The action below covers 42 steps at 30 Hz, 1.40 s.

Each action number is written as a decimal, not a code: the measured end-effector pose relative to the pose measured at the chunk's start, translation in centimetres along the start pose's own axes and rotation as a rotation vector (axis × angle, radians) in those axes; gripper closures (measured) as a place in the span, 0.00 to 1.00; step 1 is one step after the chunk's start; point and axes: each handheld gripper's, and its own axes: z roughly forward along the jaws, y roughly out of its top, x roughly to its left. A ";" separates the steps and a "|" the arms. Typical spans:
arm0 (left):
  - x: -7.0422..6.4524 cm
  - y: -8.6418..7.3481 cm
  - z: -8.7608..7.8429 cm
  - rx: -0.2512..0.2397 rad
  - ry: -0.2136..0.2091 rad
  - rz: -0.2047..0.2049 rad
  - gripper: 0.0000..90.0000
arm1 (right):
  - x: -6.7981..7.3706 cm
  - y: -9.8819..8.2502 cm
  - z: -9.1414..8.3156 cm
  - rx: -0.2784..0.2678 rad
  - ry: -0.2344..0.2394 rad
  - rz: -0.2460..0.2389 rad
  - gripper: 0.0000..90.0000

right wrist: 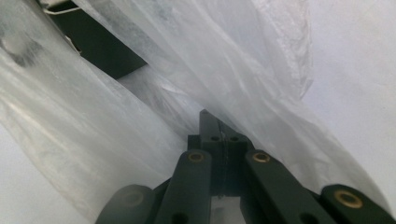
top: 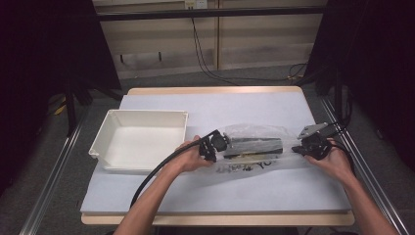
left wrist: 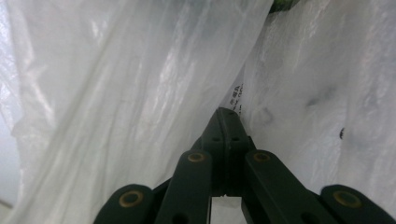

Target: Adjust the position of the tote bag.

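Bag lay on table, right of tray; left gripper and right gripper each clenched on film at opposite ends; advisable: lift evenly, film taut.

The white tray blocks the counter's left side, the plastic bag spans its middle, while the near and far strips lie open

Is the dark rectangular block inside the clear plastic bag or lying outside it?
Inside. The dark rectangular block shows through the clear plastic bag, whose film wraps over it; the right gripper view also shows it behind the film.
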 end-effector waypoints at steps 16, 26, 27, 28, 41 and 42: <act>0.1 -0.6 -2.6 -0.300 -0.122 -0.037 1.00 | 1.8 1.0 -2.0 -0.223 0.036 0.032 1.00; -0.8 0.4 -4.4 -0.495 -0.164 -0.028 0.98 | 3.7 2.1 -4.3 -0.336 0.078 0.011 1.00; -0.7 0.7 -4.3 -0.500 -0.166 -0.030 0.98 | 4.2 2.5 -4.1 -0.338 0.092 0.000 1.00; -0.6 0.9 -4.0 -0.504 -0.182 -0.036 0.98 | 4.7 2.9 -4.0 -0.346 0.108 -0.011 1.00; 2.1 0.7 -3.6 -0.591 -0.158 -0.137 0.98 | 8.1 5.2 -1.3 -0.338 0.201 -0.074 1.00; 2.4 0.6 -3.7 -0.596 -0.154 -0.148 0.98 | 8.2 5.2 -1.3 -0.339 0.205 -0.076 1.00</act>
